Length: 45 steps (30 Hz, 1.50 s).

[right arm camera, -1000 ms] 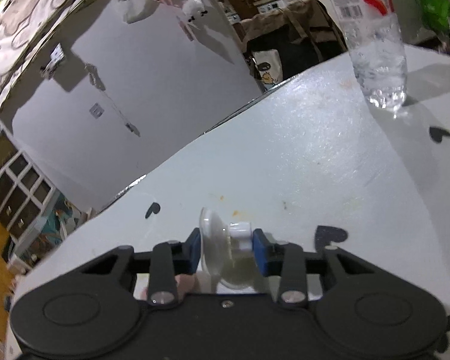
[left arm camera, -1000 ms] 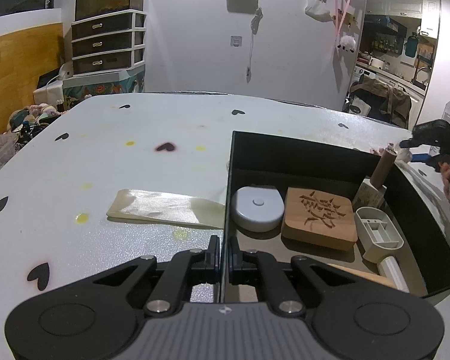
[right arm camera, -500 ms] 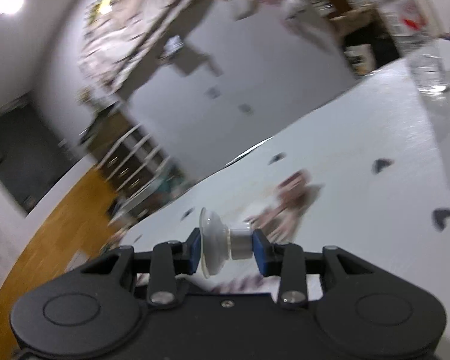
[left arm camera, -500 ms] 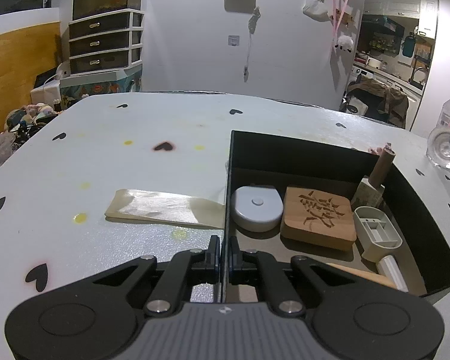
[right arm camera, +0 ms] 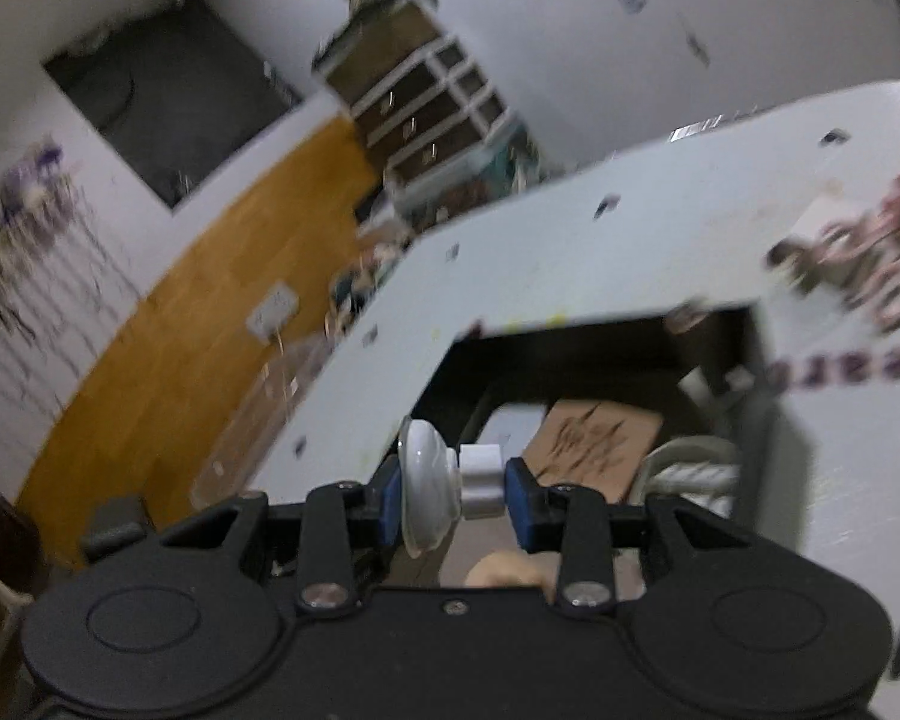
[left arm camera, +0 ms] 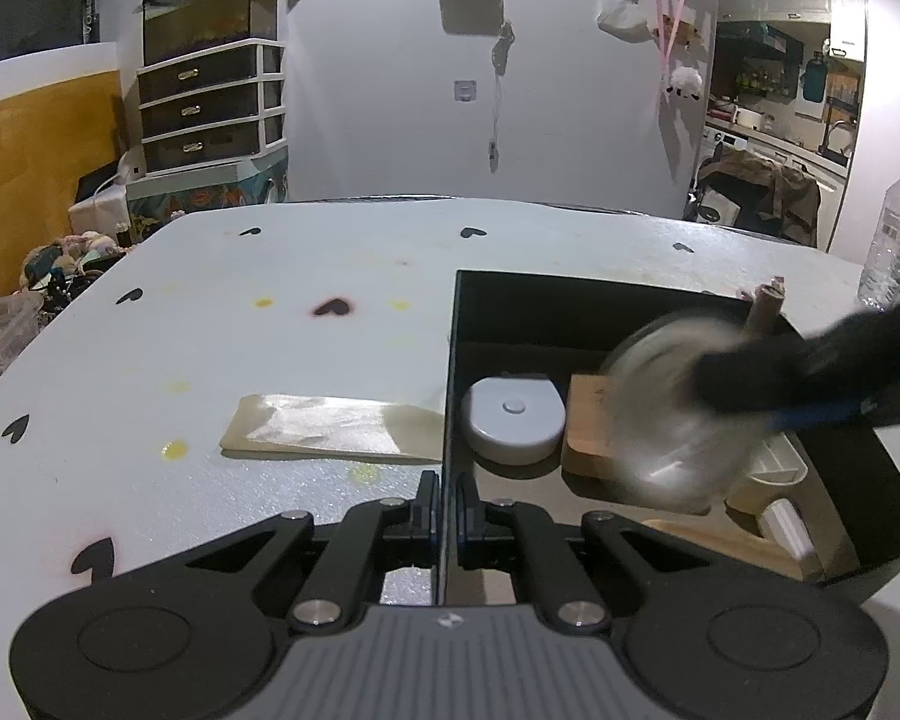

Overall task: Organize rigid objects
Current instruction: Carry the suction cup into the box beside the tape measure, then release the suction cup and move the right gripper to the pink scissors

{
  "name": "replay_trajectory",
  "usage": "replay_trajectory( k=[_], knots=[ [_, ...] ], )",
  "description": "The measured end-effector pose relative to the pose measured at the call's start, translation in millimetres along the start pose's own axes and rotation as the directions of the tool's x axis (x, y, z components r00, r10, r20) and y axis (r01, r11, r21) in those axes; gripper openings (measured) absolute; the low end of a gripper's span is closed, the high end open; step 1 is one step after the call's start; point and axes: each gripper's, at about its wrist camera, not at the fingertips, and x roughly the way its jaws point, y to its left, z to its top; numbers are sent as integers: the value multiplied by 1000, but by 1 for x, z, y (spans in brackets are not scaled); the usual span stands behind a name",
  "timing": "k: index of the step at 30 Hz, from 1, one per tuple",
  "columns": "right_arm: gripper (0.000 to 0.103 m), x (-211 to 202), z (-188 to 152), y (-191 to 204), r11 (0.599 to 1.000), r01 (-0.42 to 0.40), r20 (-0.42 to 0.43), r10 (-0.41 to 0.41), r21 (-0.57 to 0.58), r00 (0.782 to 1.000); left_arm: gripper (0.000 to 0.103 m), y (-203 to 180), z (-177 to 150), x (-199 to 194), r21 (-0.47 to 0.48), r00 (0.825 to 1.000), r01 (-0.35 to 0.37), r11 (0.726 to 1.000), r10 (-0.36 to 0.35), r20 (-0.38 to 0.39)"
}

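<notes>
- Right wrist view: the right hand-held gripper is closed on a clear suction cup, one finger against the disc and the other against its white knob, and it hangs over the black box.
- Left wrist view: the left hand-held gripper is clamped on the near left wall of the black box, bracing it on the tabletop.
- Inside the box lie a round grey case, a carved wooden block and a white plastic piece; the blurred suction cup hovers above the block.
- Step in hand, as I judge it: carrying the suction cup in for placing.
- Next move calls for lowering it onto a bare patch of the box floor, then parting the fingers while the left side holds the box steady.
- A flat pale sheet lies on the tabletop just outside the box.
</notes>
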Motion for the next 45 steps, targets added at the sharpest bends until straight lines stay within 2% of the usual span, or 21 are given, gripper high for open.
replay_trajectory(
  k=[5,8,10,12,14,20,25,30,33,35,39,42,44,45],
  knots=[
    [36,35,-9,7,998,49,-74,-47,30,996,5,-2,0,-3,3,1000,2,1000,-2,5],
    [37,44,-13,9,997,72,-85,-68,43,994,5,-1,-1,-4,0,1000,6,1000,-6,9],
    [44,46,-14,9,993,95,-90,-88,75,992,5,-1,-2,-5,-1,1000,8,1000,-8,11],
    [67,46,-13,10,990,103,-88,-95,93,992,5,0,-3,-5,-4,1000,10,1000,-10,13],
    [71,42,-13,11,990,109,-71,-102,89,992,5,1,-3,-6,-8,1000,14,1000,-14,15],
    [74,31,-11,10,988,116,-59,-111,99,992,5,2,-3,-6,-14,1000,19,1000,-19,19],
    [82,13,-7,16,993,98,-19,-97,70,995,5,2,-4,-6,-14,1000,19,1000,-19,19],
    [102,-25,0,24,998,67,80,-68,12,994,5,2,-4,-7,-15,1000,20,1000,-19,20],
    [103,-48,6,23,997,65,142,-60,-35,988,5,2,-4,-6,-13,1000,19,1000,-19,19],
    [103,-62,11,21,992,111,191,-99,-56,977,5,2,-5,-7,-13,1000,18,1000,-18,19],
    [103,-80,25,4,968,238,278,-208,-78,938,5,3,-5,-7,-12,1000,19,1000,-18,19],
    [103,-86,39,-17,934,353,318,-316,-63,894,5,2,-5,-7,-12,1000,17,1000,-17,19],
    [103,-85,50,-35,903,429,337,-393,-36,855,5,3,-4,-6,-13,1000,16,1000,-15,19],
    [103,-84,56,-46,880,475,345,-441,-16,828,5,3,-5,-6,-12,1000,14,1000,-14,18]
  ],
)
